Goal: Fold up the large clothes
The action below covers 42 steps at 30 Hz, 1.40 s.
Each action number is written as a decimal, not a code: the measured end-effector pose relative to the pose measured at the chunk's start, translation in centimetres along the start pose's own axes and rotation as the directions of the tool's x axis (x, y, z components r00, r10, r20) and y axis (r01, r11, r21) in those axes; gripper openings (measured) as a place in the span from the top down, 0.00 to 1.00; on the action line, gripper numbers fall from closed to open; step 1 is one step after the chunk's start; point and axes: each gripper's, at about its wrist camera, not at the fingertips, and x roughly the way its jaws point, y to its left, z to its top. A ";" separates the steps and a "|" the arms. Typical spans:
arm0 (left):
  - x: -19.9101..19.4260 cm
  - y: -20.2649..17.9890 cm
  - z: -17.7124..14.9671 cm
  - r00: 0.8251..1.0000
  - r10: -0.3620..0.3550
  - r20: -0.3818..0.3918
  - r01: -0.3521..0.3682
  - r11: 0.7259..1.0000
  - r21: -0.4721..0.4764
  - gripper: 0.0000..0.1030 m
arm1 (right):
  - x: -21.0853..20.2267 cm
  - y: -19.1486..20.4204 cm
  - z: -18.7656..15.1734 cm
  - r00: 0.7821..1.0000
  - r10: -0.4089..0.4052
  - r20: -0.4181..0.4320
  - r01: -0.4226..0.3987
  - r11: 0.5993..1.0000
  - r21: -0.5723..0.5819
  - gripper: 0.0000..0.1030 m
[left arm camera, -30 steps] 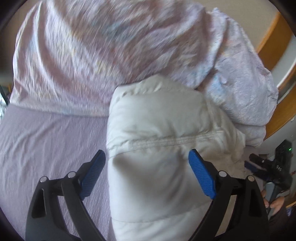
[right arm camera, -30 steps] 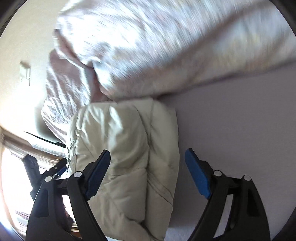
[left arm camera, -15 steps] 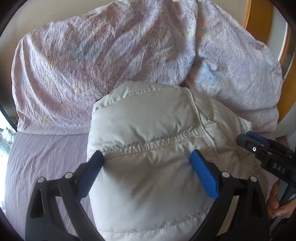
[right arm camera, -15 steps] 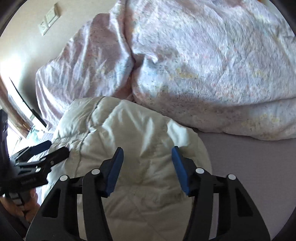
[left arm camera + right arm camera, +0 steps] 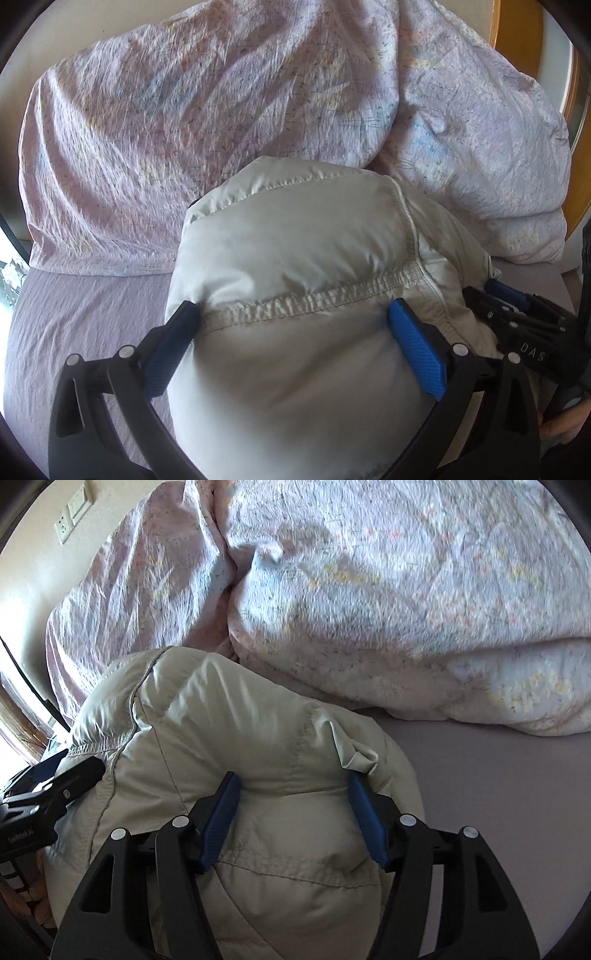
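Basically both claws sit on the same bundle: the folded puffer jacket (image 5: 295, 295) lies right between the fingers of the left claw (image 5: 295, 314), bulging forward and up past the tips, and the right claw (image 5: 293, 786) straddles its other flank the same way. Left claw is spread wide, pads pressed into the fabric on either side along a stitched seam; right claw is narrower, pinching a fat roll of the jacket so the cloth bunches over its right finger. Neither is nearer, both touching. Jacket's long axis looks to run from the claws toward the crumpled duvet (image 5: 221, 110), its far end touching that duvet. It rests on the lilac bed sheet (image 5: 498, 794), near the bed's head end. Jacket is pale grey-beige, quilted, shiny, puffy, already folded into a thick pad; likely springy and slippery.
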 end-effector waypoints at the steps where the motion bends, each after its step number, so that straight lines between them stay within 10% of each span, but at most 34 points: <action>1: 0.2 0.0 -0.1 1.000 0.000 0.004 0.000 1.000 -0.001 0.02 | 0.0 -0.2 -0.2 1.000 0.007 0.002 -0.007 1.000 0.005 0.38; 42: 1.7 0.4 -1.6 0.998 0.019 0.058 -0.017 0.999 -0.038 0.02 | -1.1 -0.1 -2.0 1.000 0.011 0.027 -0.012 0.999 0.053 0.35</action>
